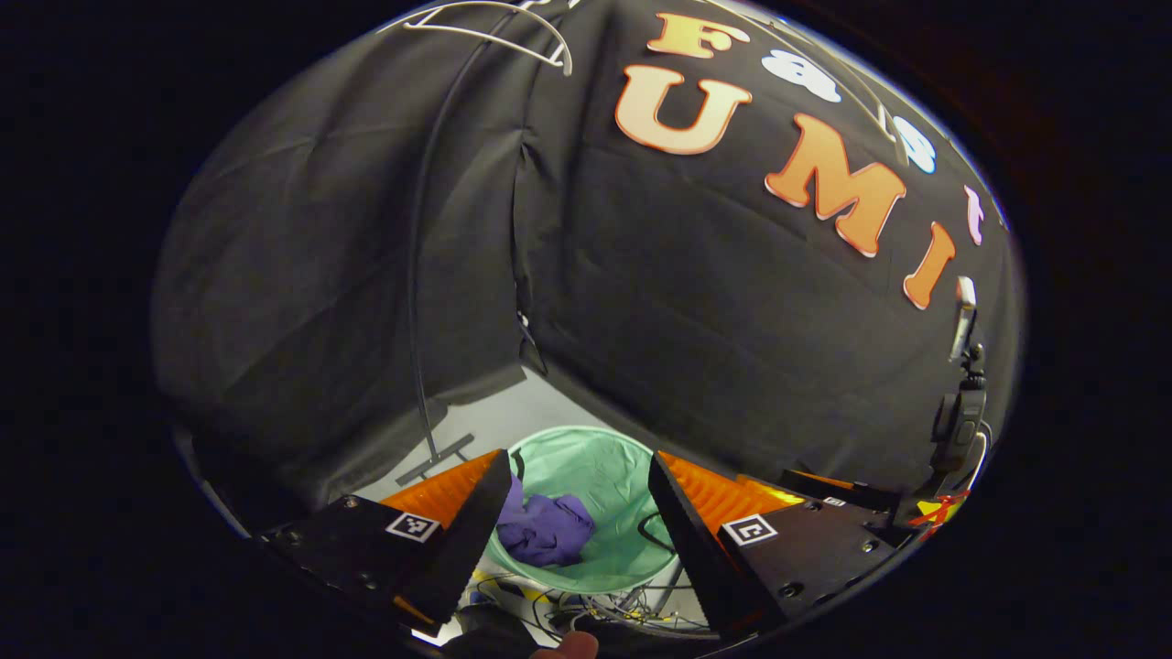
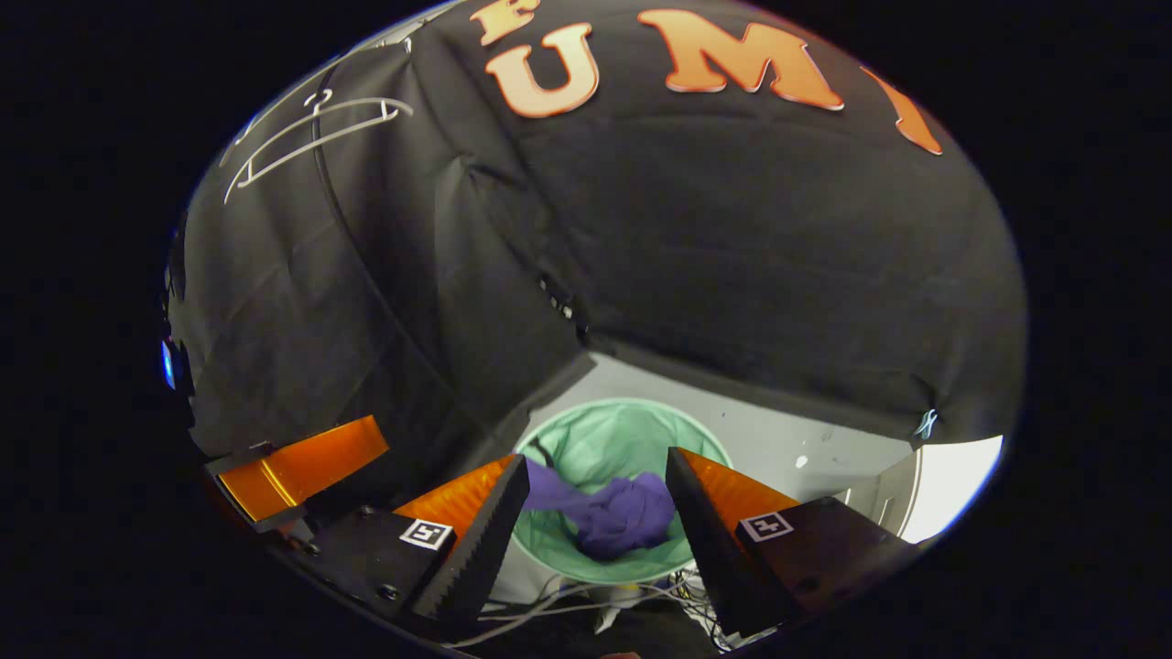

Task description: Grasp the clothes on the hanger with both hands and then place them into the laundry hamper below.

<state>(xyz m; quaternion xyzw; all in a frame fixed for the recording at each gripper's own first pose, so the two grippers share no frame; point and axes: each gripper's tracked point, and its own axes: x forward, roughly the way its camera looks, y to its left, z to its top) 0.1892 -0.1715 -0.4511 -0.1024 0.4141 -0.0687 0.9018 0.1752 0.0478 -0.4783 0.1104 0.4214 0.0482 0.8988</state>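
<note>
A crumpled purple garment [image 1: 547,528] lies inside the round green laundry hamper [image 1: 604,467] on the floor. My left gripper [image 1: 577,476] hangs above the hamper, open, with nothing between its fingers. In the right gripper view the same purple garment [image 2: 618,513] rests in the green hamper [image 2: 609,435], and my right gripper [image 2: 595,471] is open above it, holding nothing. A bare white hanger [image 1: 494,27] hangs high at the top left; in the right gripper view the hanger [image 2: 311,133] is at the upper left. The orange finger of my left gripper [image 2: 302,462] shows at the left in the right gripper view.
A thin black stand pole [image 1: 417,275] runs down to a flat base [image 1: 438,458] on the pale floor beside the hamper. Loose cables [image 1: 604,604] lie in front of the hamper. A camera on a mount [image 1: 961,384] stands at the right. Black cloth walls surround the spot.
</note>
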